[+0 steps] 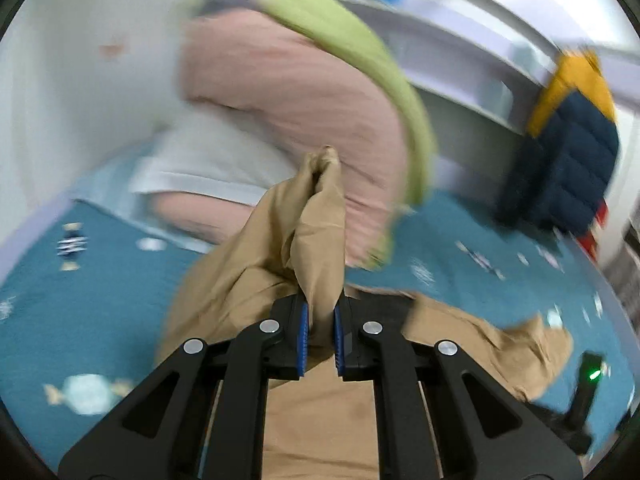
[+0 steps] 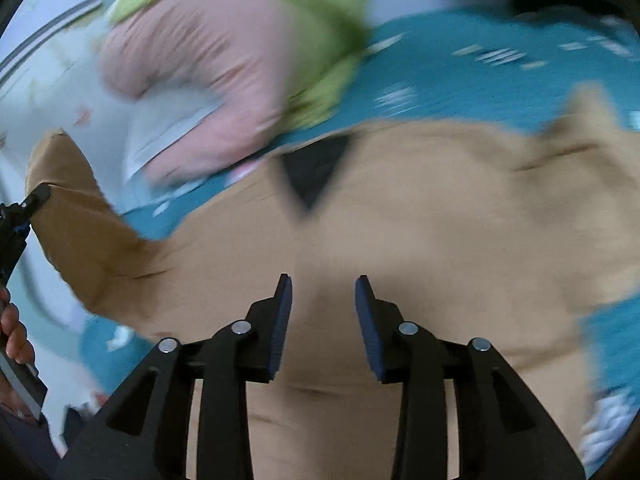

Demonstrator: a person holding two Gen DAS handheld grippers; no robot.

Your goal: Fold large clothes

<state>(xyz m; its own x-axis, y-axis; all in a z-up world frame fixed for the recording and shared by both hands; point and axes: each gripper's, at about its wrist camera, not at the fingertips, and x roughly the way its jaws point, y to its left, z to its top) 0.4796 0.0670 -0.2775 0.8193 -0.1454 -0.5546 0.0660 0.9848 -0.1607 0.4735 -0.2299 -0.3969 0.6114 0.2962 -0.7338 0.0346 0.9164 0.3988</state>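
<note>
1. Because the left gripper has its blue pads pressed from both sides on a bunched end of the tan garment, the left wrist view shows that cloth standing up between the jaws in a twisted column; the clamp looks meant to carry this end across for a fold.
2. Below the pinch, the rest of the tan garment drapes down onto the teal patterned cover and spreads toward the lower right, with a dark patch showing at its edge.
3. Behind it lie a pink ribbed garment and a lime-green cloth, apparently a waiting pile, and a navy and yellow puffer jacket sits well apart at the right.
4. Seen from the right wrist, the right gripper has its jaws apart with nothing between the pads; it hangs over the broad middle of the tan garment, probably ready to take a second hold.
5. That garment looks like thin, smooth tan fabric, mostly flat on the teal patterned cover, with a dark triangular opening near its far edge, and its right side rumpled.
6. At the left edge, one end rises off the bed to the left gripper, where a hand is partly visible; motion blur hides finer detail.
</note>
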